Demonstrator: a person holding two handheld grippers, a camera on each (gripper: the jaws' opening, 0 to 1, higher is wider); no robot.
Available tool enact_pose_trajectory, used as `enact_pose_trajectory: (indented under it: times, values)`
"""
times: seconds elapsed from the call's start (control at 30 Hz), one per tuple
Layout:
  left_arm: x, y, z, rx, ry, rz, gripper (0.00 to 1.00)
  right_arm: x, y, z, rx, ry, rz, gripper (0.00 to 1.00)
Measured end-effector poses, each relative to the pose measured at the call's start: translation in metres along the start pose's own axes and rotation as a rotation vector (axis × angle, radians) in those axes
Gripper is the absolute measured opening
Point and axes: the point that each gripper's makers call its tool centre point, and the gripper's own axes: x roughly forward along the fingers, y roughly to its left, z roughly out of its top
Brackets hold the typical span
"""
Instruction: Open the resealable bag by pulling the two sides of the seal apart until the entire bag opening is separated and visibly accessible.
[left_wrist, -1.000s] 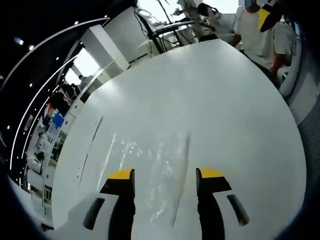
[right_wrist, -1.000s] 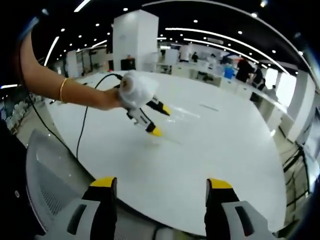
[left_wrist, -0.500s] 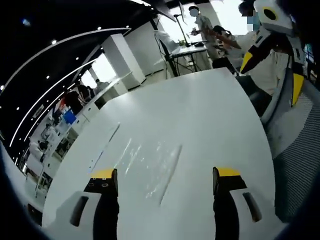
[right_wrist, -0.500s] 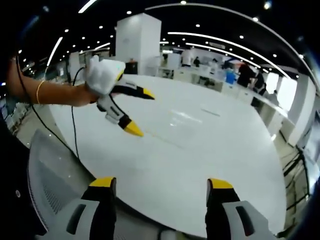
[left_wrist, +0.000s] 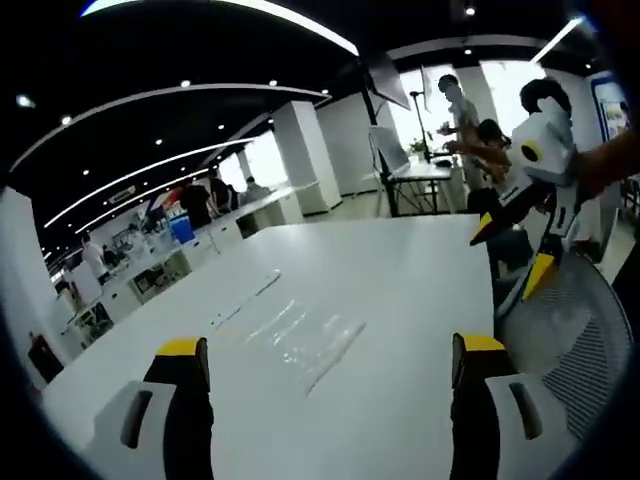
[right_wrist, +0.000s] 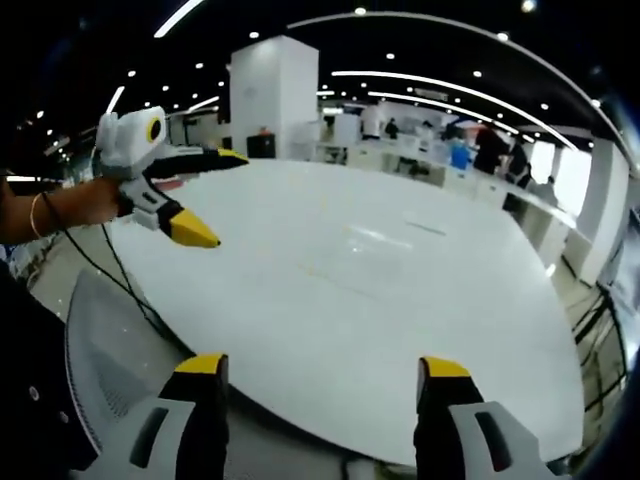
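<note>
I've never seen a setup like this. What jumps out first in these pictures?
Probably the yellow-tipped fingers: the left gripper and right gripper both open wide, empty, low in their own views. Between the left one's fingers, a clear resealable bag lies flat and barely visible on the big white round table. At the table's edge is a grey mesh office chair.

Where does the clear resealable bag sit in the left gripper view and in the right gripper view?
Left gripper view: the bag lies flat on the white table, just left of centre, above and between the open jaws.
Right gripper view: a faint glint on the table, right of centre, is probably the bag.
Shared landmark: the round white table.
</note>
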Motion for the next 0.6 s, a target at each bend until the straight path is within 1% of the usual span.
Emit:
enact_pose_trajectory:
  times: [0.03,0.1,0.13,0.17,0.2,0.3,0.4,0.43,0.6]
  values:
    - [-0.013,-0.002,-0.003,-0.018,-0.011,0.011,1.00,-0.001,0.001,-0.001,0.009,-0.005,-0.002,0.76]
    - [-0.021,-0.003,-0.007,-0.030,-0.011,0.021,1.00,-0.001,0.003,-0.001,0.020,-0.011,-0.004,0.76]
    - [-0.029,-0.005,-0.013,-0.051,-0.004,0.031,1.00,-0.001,0.004,-0.001,0.025,-0.014,-0.006,0.76]
    - [-0.033,-0.008,-0.017,-0.054,-0.002,0.030,1.00,-0.002,0.005,-0.001,0.028,-0.018,-0.007,0.77]
    - [-0.038,-0.010,-0.025,-0.062,0.016,0.030,1.00,-0.002,0.006,-0.001,0.030,-0.022,-0.008,0.77]
    - [-0.046,-0.012,-0.038,-0.088,0.048,0.036,1.00,-0.003,0.009,-0.001,0.031,-0.026,-0.013,0.77]
    - [-0.051,-0.012,-0.039,-0.124,0.044,0.048,1.00,-0.006,0.012,-0.002,0.045,-0.029,-0.014,0.78]
    - [-0.053,-0.012,-0.037,-0.136,0.031,0.055,1.00,-0.006,0.013,-0.002,0.046,-0.031,-0.012,0.78]
    - [-0.060,-0.013,-0.040,-0.158,0.026,0.079,1.00,-0.009,0.015,-0.004,0.049,-0.033,-0.014,0.78]
